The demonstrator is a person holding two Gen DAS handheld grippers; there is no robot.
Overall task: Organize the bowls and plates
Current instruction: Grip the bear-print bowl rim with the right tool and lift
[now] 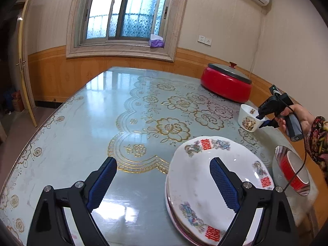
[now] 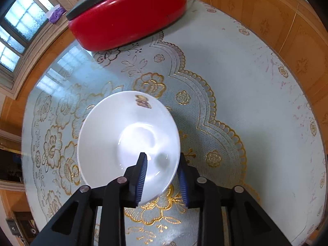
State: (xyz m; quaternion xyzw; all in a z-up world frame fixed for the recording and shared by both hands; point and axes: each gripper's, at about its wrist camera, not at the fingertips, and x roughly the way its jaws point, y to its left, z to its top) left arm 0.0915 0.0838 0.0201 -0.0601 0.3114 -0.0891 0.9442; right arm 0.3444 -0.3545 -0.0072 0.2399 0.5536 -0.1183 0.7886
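Two tongs are at work here, one in each hand; the right gripper (image 2: 162,176) has one blue finger (image 2: 141,176) inside the white bowl (image 2: 127,135) and the other outside, so the near rim sits between them; the jaws look almost closed on that rim, but I cannot tell if the pads press it yet; the bowl seems to rest on the table (image 2: 256,106), a bit tipped, just ahead of these tongs, with the red pot (image 2: 127,16) farther ahead; to do this step well, I think the tongs should squeeze the rim snugly before any lift, then go up slowly, because a smooth bowl held by one edge can swing or slip; the right hand (image 1: 287,119) holds its tool pointing steeply down at the bowl, and a flowery sleeve (image 1: 316,137) shows behind it; the left gripper (image 1: 164,176) is wide open and holds nothing; it tilts gently down over the table; its right finger (image 1: 224,182) hangs above the stack of plates (image 1: 196,176), and its left finger (image 1: 102,182) hangs above bare table, so the plates' left edge lies between them; the plates have red signs and flowers on the rim; a red and silver bowl (image 1: 293,172) lies to the right of these tongs.
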